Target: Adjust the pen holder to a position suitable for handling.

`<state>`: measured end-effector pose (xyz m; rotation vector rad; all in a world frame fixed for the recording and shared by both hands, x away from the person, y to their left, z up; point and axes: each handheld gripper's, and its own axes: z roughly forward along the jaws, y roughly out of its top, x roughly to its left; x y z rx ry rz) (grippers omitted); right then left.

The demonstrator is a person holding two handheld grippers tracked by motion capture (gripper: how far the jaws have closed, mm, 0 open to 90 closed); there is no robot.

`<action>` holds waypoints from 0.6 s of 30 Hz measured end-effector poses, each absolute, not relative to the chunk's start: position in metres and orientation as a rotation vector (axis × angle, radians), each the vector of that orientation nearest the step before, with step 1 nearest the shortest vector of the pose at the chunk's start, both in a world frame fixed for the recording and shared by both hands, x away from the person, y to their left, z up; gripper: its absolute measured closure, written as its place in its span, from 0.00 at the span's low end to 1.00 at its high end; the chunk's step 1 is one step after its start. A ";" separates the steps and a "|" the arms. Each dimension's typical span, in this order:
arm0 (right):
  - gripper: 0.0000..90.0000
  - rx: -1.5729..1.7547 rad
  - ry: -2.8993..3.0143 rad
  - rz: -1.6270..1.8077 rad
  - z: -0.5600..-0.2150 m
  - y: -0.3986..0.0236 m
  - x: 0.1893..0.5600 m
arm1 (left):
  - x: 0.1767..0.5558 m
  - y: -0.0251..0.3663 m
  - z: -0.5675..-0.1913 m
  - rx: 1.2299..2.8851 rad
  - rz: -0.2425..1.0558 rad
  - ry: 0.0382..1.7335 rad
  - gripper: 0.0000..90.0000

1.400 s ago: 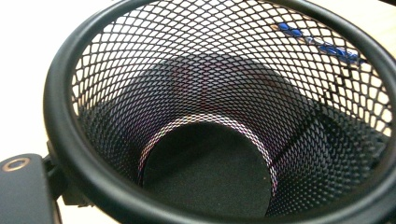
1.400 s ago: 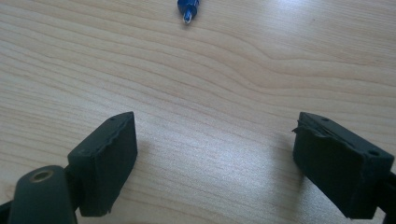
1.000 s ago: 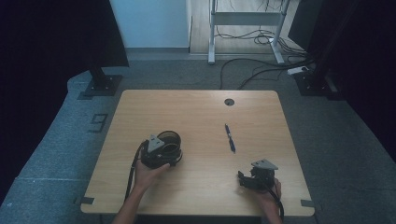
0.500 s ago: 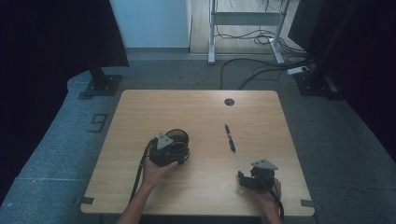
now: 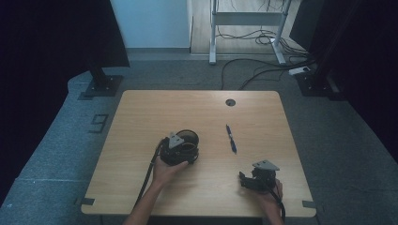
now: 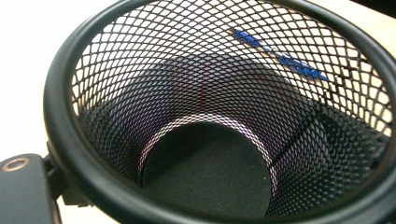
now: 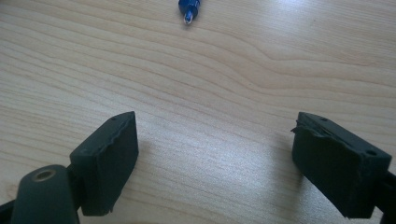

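High view: left gripper [image 5: 180, 149] fingers clamp the mesh cup [image 5: 188, 139]; right gripper [image 5: 256, 177] fingers gape near the pen [image 5: 231, 138].

cup: I see a black mesh pen cup [image 5: 187, 143], round, tipped, its open mouth facing my left gripper's camera, left of centre on the table.
pen: blue pen [image 5: 231, 138] lying flat, just right of the cup.

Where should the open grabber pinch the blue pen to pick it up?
Best around its middle, coming straight down from above. The blue pen lies flat and alone on the table, long and thin, so the right gripper should close across its narrow sides.
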<state>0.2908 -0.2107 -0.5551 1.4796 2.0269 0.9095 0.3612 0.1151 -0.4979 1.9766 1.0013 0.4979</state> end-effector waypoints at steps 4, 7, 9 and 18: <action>0.15 1.480 2.026 0.909 -0.555 -0.211 0.291 | 0.365 0.110 -0.500 1.982 0.495 1.005 0.11; 0.15 1.480 2.027 0.909 -0.555 -0.211 0.291 | 0.368 0.104 -0.502 1.990 0.495 1.008 0.11; 0.15 1.480 2.027 0.909 -0.555 -0.211 0.291 | 0.372 0.097 -0.504 1.994 0.488 1.009 0.11; 0.15 1.480 2.027 0.909 -0.555 -0.211 0.291 | 0.381 0.078 -0.511 2.008 0.475 1.001 0.11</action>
